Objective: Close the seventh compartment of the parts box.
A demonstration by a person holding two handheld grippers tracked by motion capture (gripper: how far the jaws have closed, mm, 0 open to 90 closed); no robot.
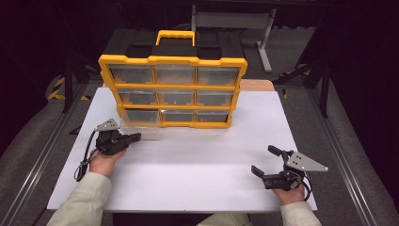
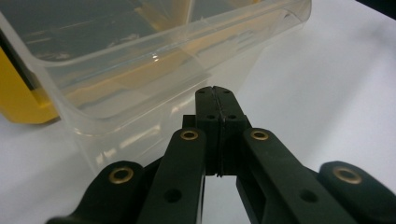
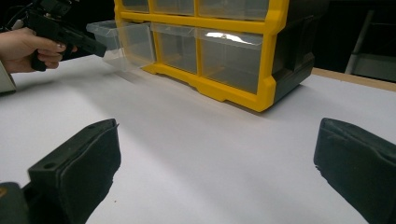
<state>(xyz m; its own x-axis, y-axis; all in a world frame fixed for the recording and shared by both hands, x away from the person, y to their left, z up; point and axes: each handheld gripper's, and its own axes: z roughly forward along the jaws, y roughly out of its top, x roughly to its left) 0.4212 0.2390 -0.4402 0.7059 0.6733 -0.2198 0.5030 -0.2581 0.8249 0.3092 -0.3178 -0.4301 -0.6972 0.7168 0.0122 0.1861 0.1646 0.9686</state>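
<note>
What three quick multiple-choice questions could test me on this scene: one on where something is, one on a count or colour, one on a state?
1. Which drawer of the organizer is pulled out?
A. top right
B. centre
C. bottom left

2. How many drawers does its front hold?
A. six
B. nine
C. twelve

3. How do the right gripper's fingers stand?
A. wide apart
B. pressed shut
C. clamped on a drawer

Answers:
1 C: the clear drawer juts from the bottom-left slot, by the left gripper.
2 B: three rows of three.
3 A: bare white table lies between them.
</note>
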